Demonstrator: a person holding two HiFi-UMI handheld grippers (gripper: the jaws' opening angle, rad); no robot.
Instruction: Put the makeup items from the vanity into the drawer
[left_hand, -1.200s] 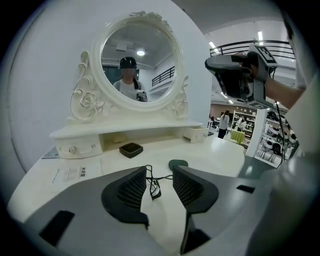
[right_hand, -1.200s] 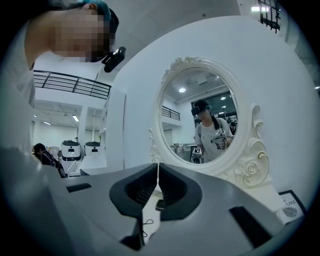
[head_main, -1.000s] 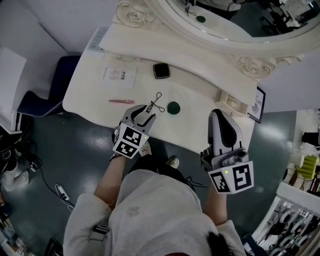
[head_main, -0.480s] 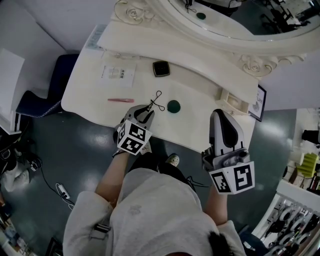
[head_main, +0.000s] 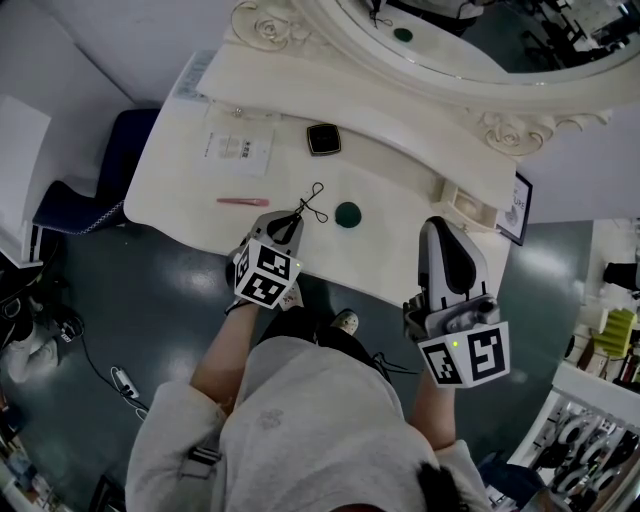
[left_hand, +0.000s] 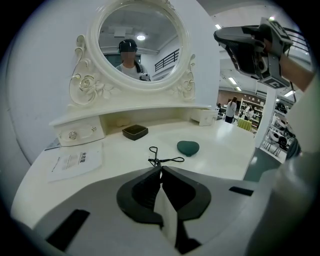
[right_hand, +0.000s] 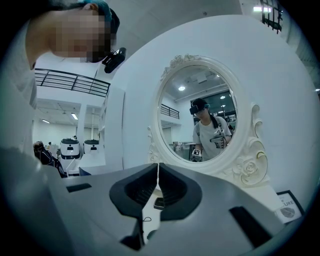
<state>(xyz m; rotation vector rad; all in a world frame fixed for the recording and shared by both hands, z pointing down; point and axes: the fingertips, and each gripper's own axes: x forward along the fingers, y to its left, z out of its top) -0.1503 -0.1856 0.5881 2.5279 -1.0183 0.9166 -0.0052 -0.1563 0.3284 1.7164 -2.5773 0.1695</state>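
Note:
A black eyelash curler (head_main: 312, 203) (left_hand: 163, 159) lies on the white vanity top (head_main: 400, 250). My left gripper (head_main: 293, 218) (left_hand: 160, 168) tilts down at it. Its jaws have just been closing and now pinch the curler's near end. To its right sits a dark green rounded pad (head_main: 347, 213) (left_hand: 188, 147). A black square compact (head_main: 322, 139) (left_hand: 135, 131) (right_hand: 158, 202) rests further back, and a pink stick (head_main: 243, 202) lies at the left. My right gripper (head_main: 443, 235) (right_hand: 158, 167) hovers level over the vanity's right front, shut on nothing.
A printed sheet (head_main: 238, 149) (left_hand: 75, 160) lies at the back left. A small drawer unit (left_hand: 80, 133) stands under the mirror shelf at the left, an open box (head_main: 465, 205) at the right. The oval mirror (right_hand: 200, 120) rises behind. Dark floor (head_main: 150, 300) surrounds the vanity.
My left gripper edged forward to the eyelash curler and its jaws went from wide open to shut on the curler's end. The right gripper has stayed still.

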